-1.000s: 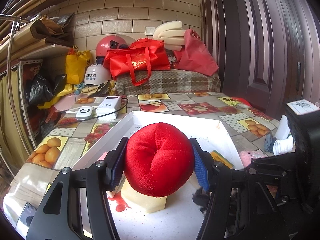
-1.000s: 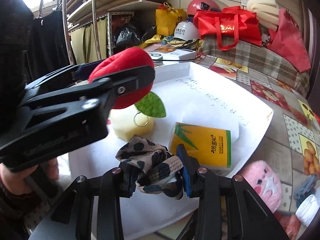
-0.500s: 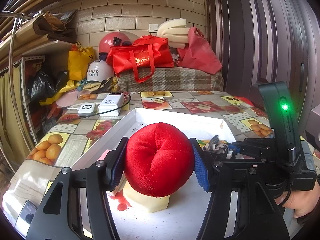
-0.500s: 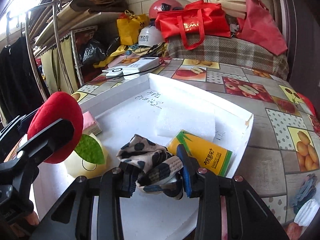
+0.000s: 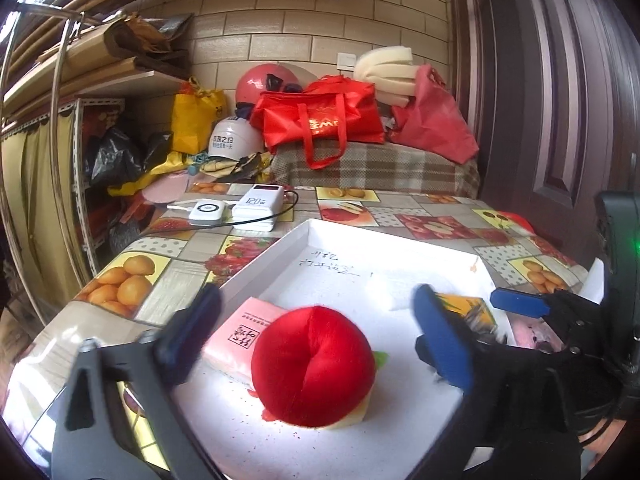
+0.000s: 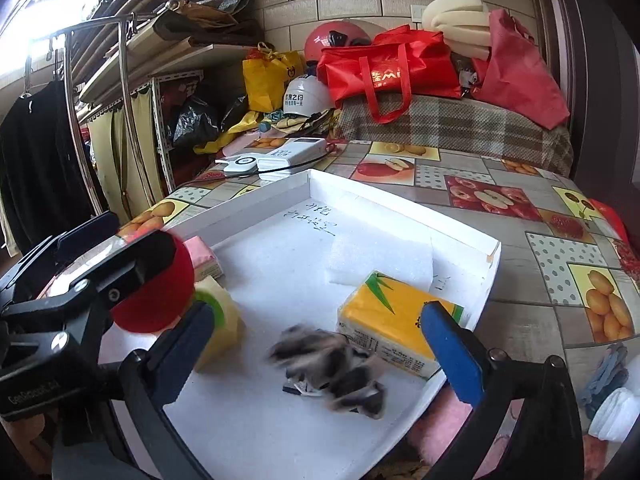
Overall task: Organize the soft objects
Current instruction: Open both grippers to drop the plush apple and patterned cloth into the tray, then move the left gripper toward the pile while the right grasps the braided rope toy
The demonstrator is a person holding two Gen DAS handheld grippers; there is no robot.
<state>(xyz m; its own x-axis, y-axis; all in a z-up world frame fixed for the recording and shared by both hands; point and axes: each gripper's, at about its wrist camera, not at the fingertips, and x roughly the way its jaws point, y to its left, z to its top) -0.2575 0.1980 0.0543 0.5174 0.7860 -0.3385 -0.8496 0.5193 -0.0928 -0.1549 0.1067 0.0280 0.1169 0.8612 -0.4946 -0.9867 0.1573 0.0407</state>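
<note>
Sitting low in the centre of the left wrist view, the red plush apple (image 5: 314,366) rests on a pale yellow sponge block (image 5: 352,414) inside the white tray (image 5: 264,268), with a pink tissue pack (image 5: 240,330) touching it at its left. The left gripper (image 5: 316,332) is spread wide, its blue pads well clear of the plush on either side and grasping nothing. In the right wrist view the right gripper (image 6: 318,344) is likewise released, jaws apart, and the leopard-print cloth (image 6: 332,368) lies motion-blurred on the tray floor between its fingers, in the lower middle of the frame. Just to the right of the cloth sits a yellow tissue pack (image 6: 394,316), and beyond that, toward the centre, a white foam pad (image 6: 380,258). The tray stands on a fruit-patterned tablecloth (image 6: 520,216).
</note>
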